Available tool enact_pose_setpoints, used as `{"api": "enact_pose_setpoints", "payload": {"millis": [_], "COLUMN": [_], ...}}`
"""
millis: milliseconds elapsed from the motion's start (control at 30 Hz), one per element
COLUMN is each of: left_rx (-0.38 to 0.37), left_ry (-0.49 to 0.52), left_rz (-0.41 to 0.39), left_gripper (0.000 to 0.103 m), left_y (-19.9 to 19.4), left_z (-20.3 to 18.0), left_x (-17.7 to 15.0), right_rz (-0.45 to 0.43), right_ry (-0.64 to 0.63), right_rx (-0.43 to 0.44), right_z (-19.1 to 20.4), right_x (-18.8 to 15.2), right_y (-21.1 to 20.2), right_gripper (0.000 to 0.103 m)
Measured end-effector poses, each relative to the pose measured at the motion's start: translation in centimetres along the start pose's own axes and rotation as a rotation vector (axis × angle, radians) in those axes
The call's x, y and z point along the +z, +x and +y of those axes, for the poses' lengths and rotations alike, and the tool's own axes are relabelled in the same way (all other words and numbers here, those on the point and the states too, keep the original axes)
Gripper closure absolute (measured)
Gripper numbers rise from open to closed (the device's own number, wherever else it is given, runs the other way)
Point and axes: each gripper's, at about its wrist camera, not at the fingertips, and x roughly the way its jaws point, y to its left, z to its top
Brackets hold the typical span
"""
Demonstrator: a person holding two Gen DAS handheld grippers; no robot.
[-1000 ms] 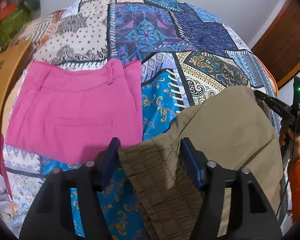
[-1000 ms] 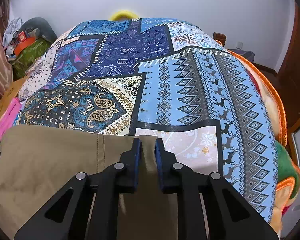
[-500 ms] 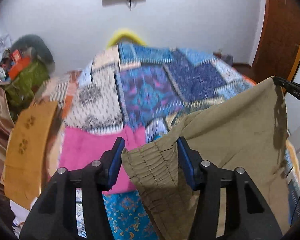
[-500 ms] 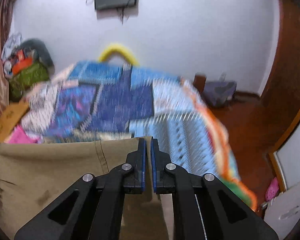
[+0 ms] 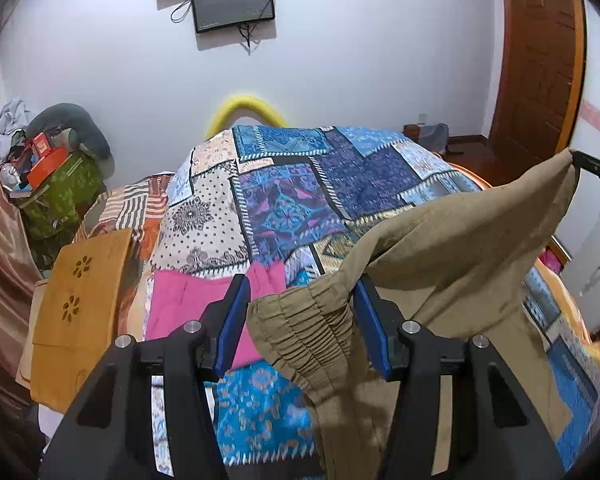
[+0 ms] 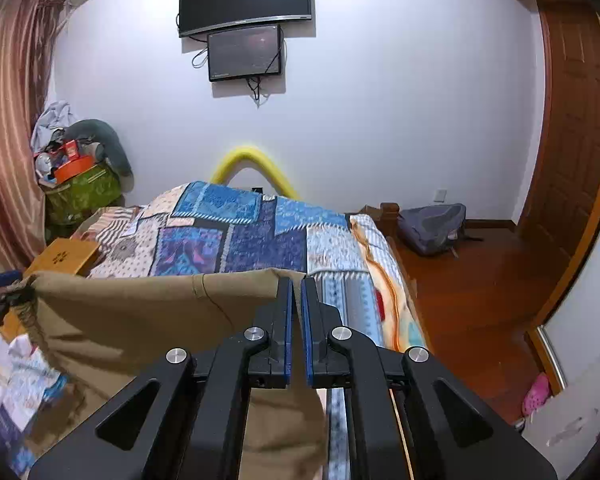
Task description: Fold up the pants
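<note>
Olive-tan pants [image 5: 452,248] hang in the air above the bed, stretched between my two grippers. My left gripper [image 5: 300,312] has its jaws wide apart around the bunched elastic waistband [image 5: 304,332], which drapes against the right finger. My right gripper [image 6: 296,300] is shut on the pants [image 6: 140,312] at their top edge; its tip shows at the far right of the left wrist view [image 5: 596,168].
The bed has a blue patchwork cover [image 5: 300,184]. Folded pink pants [image 5: 188,300] lie on it at the left. A wooden board [image 5: 80,300] sits beside the bed's left edge. A backpack [image 6: 432,224] lies on the wooden floor at the right.
Both grippers have risen and tilted up, lifting the olive-tan pants off the bed cover. The wall and screens have come into view.
</note>
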Motion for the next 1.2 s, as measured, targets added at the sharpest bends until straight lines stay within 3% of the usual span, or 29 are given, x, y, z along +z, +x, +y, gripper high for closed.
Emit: {"api": "enact_pose_setpoints", "payload": {"millis": [367,633,867,1067,1200], "left_rx": [-0.042,-0.052,-0.103,-0.074,-0.046], "left_ry": [0.076,0.163,0.119,0.084,0.082], "left_rz": [0.017,0.086,0.167,0.210,0.183], "left_gripper": [0.050,0.050,0.050,0.050,0.050], "left_y": [-4.4,-5.6,-5.2,-5.6,-7.0], "left_z": [-2.3,-4.3,-4.1,-2.6,-1.8], "left_x": [-6.8,-13.4,-17.9,-20.5,-20.4], "right_rz": [0.069,0.138,0.261,0.358,0.381], "right_ry": [0.037,0.062,0.082,0.115,0.128], "right_rx": [0.024,0.033,0.022,-0.006,-0.017], "right_z": [0.2,0.3,1.1,0.8,0.8], "right_x": [-7.6,-13.9,-20.2,-25.0,-26.7], "right_y": [-5.4,-8.6,-8.5,-9.1,-10.7], "right_gripper": [0.101,0.101,0.101,0.101,0.100]}}
